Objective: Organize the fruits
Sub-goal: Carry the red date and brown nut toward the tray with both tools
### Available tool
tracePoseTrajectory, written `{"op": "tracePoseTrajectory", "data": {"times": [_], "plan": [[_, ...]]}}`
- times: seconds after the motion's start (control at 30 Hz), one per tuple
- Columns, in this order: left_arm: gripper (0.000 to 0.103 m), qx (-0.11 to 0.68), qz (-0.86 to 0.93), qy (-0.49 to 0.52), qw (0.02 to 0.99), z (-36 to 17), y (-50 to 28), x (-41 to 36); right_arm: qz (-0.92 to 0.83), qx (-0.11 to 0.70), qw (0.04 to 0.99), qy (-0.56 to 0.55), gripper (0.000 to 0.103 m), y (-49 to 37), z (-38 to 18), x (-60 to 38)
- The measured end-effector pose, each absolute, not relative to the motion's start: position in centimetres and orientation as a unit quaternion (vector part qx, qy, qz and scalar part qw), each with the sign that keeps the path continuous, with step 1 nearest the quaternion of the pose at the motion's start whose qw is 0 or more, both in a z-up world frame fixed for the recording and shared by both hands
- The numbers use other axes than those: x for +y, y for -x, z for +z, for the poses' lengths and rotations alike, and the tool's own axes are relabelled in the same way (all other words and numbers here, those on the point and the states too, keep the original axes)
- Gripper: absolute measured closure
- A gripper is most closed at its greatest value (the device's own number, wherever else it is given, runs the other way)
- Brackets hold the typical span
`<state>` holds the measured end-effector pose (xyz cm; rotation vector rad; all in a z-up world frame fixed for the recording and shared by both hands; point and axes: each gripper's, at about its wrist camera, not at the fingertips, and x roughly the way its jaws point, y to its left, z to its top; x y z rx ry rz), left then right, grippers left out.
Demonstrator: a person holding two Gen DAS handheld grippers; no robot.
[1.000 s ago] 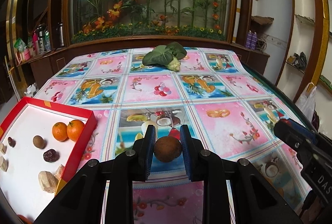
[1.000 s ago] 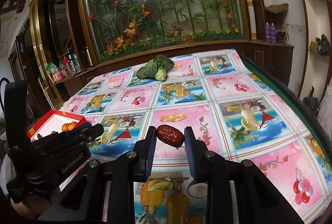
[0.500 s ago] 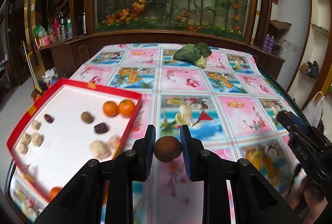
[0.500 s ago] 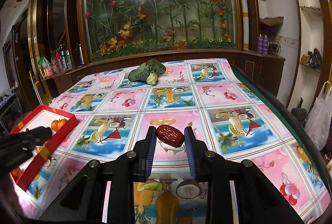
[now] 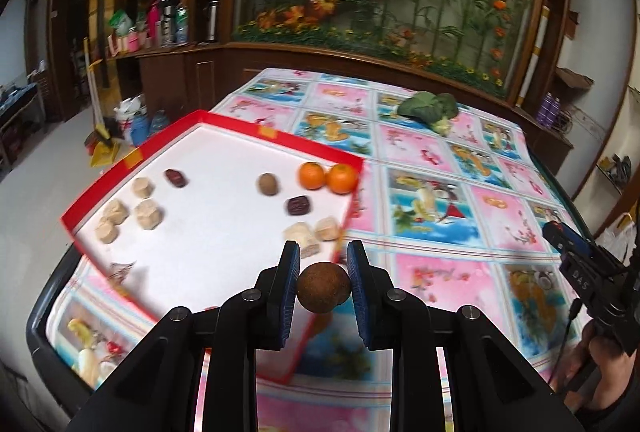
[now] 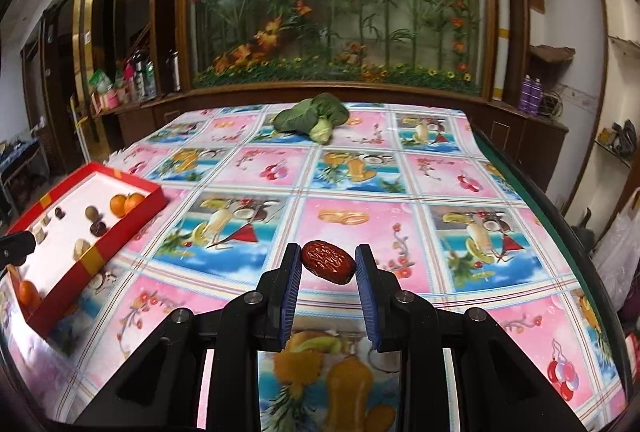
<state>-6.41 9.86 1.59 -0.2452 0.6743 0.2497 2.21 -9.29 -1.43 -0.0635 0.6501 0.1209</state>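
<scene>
A brown fruit (image 5: 323, 286) is clamped in the left hand-held gripper (image 5: 323, 282), a date (image 6: 328, 267) in the right hand-held gripper (image 6: 328, 272); release into the tray (image 5: 224, 123) ahead is judged next.

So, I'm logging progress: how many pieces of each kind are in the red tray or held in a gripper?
Oranges: 3
Round brown fruits: 2, one in the left gripper
Red dates: 3, one in the right gripper
Pale chunks: 6
Total: 14
</scene>
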Motion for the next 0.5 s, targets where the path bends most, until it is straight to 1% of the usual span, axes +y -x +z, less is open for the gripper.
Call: {"op": "tracePoseTrajectory", "data": {"times": [0.5], "plan": [[0.080, 0.328, 0.155, 0.129, 0.923, 1.5, 7.6, 12.6, 0.095, 0.313, 0.943, 0.057, 0.075, -1.7, -0.6, -6.1]]}}
